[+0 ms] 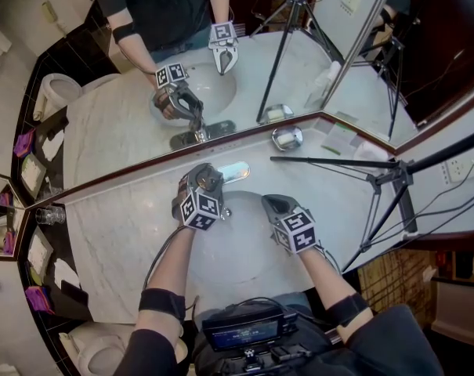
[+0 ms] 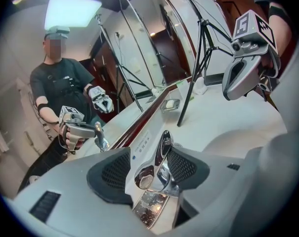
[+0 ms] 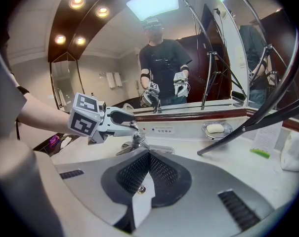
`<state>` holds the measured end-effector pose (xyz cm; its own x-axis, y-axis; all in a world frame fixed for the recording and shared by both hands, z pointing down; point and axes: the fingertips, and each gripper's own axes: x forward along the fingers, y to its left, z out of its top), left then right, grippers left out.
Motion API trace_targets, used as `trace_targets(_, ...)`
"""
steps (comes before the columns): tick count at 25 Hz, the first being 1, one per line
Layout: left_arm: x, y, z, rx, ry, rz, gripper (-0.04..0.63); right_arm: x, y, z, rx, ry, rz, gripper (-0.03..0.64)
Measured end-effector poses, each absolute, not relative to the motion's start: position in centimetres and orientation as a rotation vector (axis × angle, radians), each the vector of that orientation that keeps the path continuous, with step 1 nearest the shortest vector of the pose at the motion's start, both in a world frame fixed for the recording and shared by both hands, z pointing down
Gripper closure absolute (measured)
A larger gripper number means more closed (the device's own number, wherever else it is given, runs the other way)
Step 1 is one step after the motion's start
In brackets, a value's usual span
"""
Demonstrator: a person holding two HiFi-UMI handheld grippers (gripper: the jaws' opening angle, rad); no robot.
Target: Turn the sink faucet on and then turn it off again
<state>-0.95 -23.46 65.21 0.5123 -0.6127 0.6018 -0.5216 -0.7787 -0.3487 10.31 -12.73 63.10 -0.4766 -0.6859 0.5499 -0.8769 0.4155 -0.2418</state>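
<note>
Marble, pale grey and veined, makes up the broad curved countertop (image 1: 119, 233), polished smooth and edged at the back by a dark red-brown strip under the wall mirror (image 1: 142, 131). Sunk into the stone is a round white sink basin (image 1: 246, 237) with a glossy glazed surface. A black tripod (image 1: 393, 186) of thin metal tubes stands on the counter to the right. The left gripper (image 2: 151, 169), matt grey plastic with dark mesh pads, reaches to the back rim of the basin with its jaws wide apart around the chrome faucet (image 2: 161, 152). The slim mirror-bright lever stands upright between the pads, close against the right one (whether it actually touches I cannot tell) and clear of the left one. The right gripper (image 3: 148, 162) hangs over the basin, well apart from the faucet, its two mesh pads pressed together on nothing. An oval metal soap dish (image 1: 287, 138) sits by the mirror edge, and a small round drain (image 3: 141, 189) shows below the closed jaws.
</note>
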Motion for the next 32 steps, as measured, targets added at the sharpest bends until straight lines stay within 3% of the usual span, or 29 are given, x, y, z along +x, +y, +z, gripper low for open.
trace_targets(12, -3.2, -21.1, 63.9, -2.564, 0.940, -1.172, 0.363, 9.5, -12.4, 63.0, 1.322, -2.326, 0.719, 0.598)
trace_targets(15, -5.0, -20.3, 62.7, -2.541, 0.976, -1.163, 0.418, 8.7, -12.5, 62.7, 1.308, -2.339, 0.706, 0.598)
trace_targets(20, -7.9, -19.2, 59.9, -2.561, 1.139, -1.079, 0.592, 7.3, -12.7, 61.8, 1.292, -2.366, 0.680, 0.598)
trace_targets(32, -13.9, -15.1, 55.1, -2.817, 1.585, -0.795, 0.594, 5.3, -12.6, 59.7, 1.241, -2.401, 0.582, 0.598)
